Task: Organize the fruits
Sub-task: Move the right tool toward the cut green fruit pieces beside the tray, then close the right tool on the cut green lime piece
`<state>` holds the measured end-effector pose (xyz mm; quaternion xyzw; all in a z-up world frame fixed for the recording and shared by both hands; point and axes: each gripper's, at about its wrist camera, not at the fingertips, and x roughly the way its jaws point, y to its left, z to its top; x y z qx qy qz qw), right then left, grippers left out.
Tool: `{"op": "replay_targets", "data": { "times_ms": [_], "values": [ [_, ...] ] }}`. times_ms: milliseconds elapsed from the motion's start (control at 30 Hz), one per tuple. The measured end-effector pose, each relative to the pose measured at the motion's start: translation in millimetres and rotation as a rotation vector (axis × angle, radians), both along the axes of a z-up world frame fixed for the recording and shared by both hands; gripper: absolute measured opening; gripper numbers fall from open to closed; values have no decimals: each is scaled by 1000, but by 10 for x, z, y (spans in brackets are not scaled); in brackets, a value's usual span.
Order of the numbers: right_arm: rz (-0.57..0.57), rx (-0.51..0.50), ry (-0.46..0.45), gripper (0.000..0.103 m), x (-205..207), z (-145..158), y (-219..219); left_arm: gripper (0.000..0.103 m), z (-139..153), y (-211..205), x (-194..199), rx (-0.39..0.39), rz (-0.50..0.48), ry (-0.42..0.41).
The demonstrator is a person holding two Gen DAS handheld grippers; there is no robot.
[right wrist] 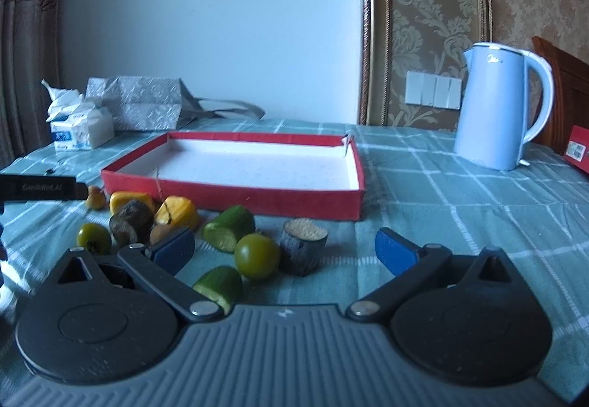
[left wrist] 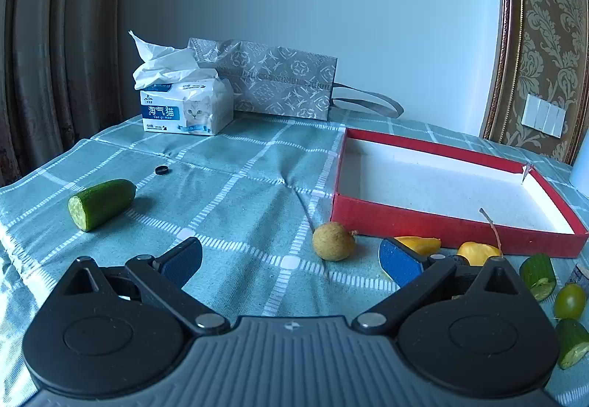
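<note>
On the green checked tablecloth [left wrist: 235,193], both grippers hang low over the table with nothing in them. Going left to right from the left wrist view: at about ten o'clock lies a cut cucumber half [left wrist: 101,203], alone and well apart from everything else, with a small black ring [left wrist: 161,169] beyond it. Farther back at eleven o'clock sits a tissue pack [left wrist: 187,106], and just beside it a patterned grey bag [left wrist: 274,84] lies against the wall. The left gripper [left wrist: 291,259] has its jaws spread wide, empty; a round tan fruit [left wrist: 334,241] rests on the cloth at roughly one o'clock between the blue pads, touching neither. Past it at two o'clock stands the red box [left wrist: 416,223], white inside and holding nothing, with yellow fruit pieces [left wrist: 478,252] just in front of its near wall.

From the right wrist view, the pile of fruit spreads from ten to twelve o'clock: a small green fruit [right wrist: 93,237], a dark wrinkled piece [right wrist: 131,219], cucumber chunks [right wrist: 229,227], a round green fruit [right wrist: 257,256] and a dark cut stump [right wrist: 303,250]. The right gripper [right wrist: 285,252] is likewise wide open and holds nothing. At two o'clock a pale blue kettle [right wrist: 495,105] stands upright.
</note>
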<state>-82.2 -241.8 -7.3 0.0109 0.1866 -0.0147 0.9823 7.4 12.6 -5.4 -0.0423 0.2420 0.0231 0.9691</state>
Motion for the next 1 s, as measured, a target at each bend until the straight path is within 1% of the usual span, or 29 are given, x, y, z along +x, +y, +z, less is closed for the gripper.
{"op": "replay_targets", "data": {
  "times_ms": [167,267,333,367,433,467,500,667,767,933,967,1000],
  "values": [
    [26,-12,32,103,18,-19,29,103,-3,-9,8,2,-6,1],
    [21,-37,15,103,18,-12,58,103,-6,-6,17,-2,-7,7],
    [26,-61,19,101,33,3,70,103,-7,0,21,-3,-6,8],
    [32,-66,21,98,38,9,68,103,-8,-3,22,-2,-6,7],
    [40,-64,38,95,59,11,59,103,-8,-6,22,0,-10,5],
    [43,-60,42,87,60,10,55,103,-8,-10,18,0,-12,3],
    [47,-57,49,83,66,10,51,103,-7,-11,18,1,-12,1],
    [88,-54,85,81,73,-26,102,103,-9,-14,13,3,-13,2],
    [113,-59,122,71,99,-60,148,103,-8,-15,11,4,-15,1],
    [160,-40,165,63,150,-82,192,103,-10,-19,18,5,-17,3],
    [167,-43,170,59,162,-85,210,103,-10,-18,20,3,-17,4],
    [171,-45,172,54,162,-83,227,103,-12,-16,28,1,-16,6]
  ]
}}
